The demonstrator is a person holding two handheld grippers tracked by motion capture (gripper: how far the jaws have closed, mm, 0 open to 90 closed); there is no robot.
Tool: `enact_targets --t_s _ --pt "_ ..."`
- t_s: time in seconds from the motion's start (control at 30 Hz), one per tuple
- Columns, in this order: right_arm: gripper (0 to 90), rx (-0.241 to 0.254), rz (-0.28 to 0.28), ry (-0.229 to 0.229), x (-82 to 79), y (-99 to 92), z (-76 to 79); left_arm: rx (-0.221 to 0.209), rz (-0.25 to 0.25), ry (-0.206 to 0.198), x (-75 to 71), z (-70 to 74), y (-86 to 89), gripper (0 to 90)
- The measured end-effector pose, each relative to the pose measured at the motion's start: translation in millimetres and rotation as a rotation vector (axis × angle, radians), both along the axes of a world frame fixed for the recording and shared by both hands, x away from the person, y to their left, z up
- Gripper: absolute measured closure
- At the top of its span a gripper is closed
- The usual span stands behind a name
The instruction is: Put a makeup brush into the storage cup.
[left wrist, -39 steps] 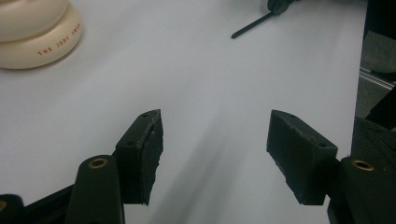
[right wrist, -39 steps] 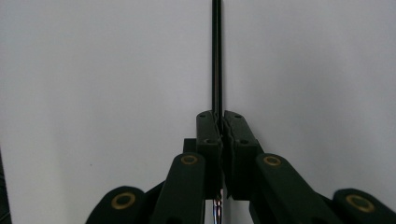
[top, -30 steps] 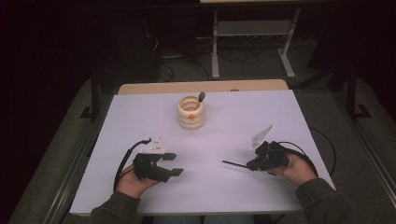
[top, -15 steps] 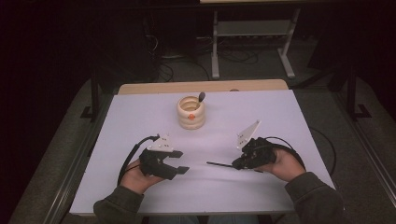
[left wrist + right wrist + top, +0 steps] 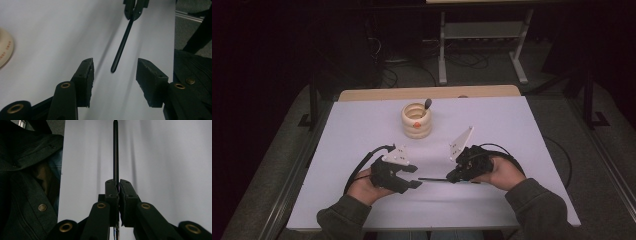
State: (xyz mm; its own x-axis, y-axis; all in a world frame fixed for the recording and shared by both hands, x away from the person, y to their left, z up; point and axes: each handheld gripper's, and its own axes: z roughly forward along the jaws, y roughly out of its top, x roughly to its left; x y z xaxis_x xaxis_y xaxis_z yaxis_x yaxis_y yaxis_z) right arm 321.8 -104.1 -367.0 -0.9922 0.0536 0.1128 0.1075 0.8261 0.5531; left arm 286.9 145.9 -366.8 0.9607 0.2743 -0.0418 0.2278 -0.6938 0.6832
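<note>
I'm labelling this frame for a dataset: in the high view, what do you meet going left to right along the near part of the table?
Left gripper → thin black rod → right gripper → the person's right hand.

Black tongs (image 5: 414,176) with brass screws, grey three-cornered plates, black cables; dark green sleeves (image 5: 539,205).

Right gripper (image 5: 452,177) clamping thin black rod (image 5: 432,178), left gripper (image 5: 414,176) facing its tip
</note>
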Motion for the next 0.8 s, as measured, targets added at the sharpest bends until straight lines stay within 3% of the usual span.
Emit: enact_targets --t_s 0.33,0.53,0.8 --pt "85.0 0.004 0.053 0.011 -1.9 19.7 1.4 0.074 -0.092 0.022 2.7 -2.7 -14.8 58.9" --pt "85.0 0.019 0.082 0.003 -4.1 26.8 1.6 0.087 -0.113 0.051 1.0 -6.9 -20.5 64.9" --pt "85.0 0.011 0.098 0.007 -7.5 31.9 2.1 0.121 -0.140 0.052 1.5 -7.1 -22.9 70.6"
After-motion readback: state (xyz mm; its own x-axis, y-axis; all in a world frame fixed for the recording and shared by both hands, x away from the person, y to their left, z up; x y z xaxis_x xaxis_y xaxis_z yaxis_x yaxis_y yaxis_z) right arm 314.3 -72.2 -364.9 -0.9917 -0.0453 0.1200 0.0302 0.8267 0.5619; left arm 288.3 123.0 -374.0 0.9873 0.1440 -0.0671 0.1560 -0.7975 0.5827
